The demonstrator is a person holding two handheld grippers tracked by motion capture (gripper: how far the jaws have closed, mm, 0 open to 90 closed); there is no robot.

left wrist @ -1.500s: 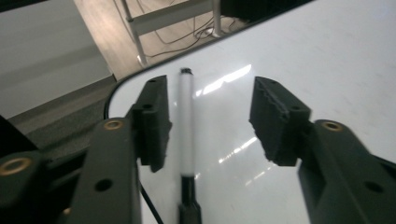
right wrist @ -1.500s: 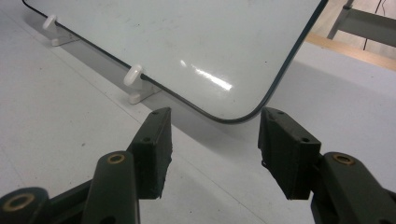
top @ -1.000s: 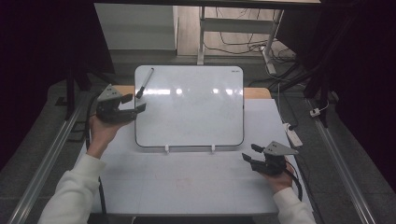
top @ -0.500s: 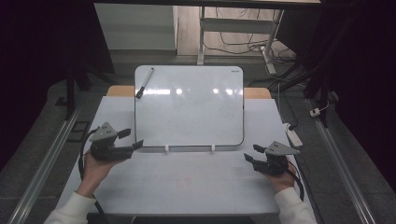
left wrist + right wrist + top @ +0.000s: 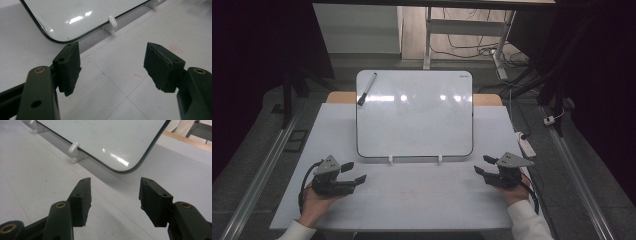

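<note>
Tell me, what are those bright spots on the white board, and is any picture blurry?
High view: the spots are lamp glare on the glossy board; the surroundings are dark. Left gripper view: glare streaks near the board's corner, jaws sharp. Right gripper view: one glare patch by the rounded corner, and the board casts a soft shadow on the table.

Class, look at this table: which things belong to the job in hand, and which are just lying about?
Part of the job: whiteboard; marker lying on it; left gripper and right gripper, both open and empty.

Lying about: power strip at the table's right edge; cables on the floor beyond.
</note>
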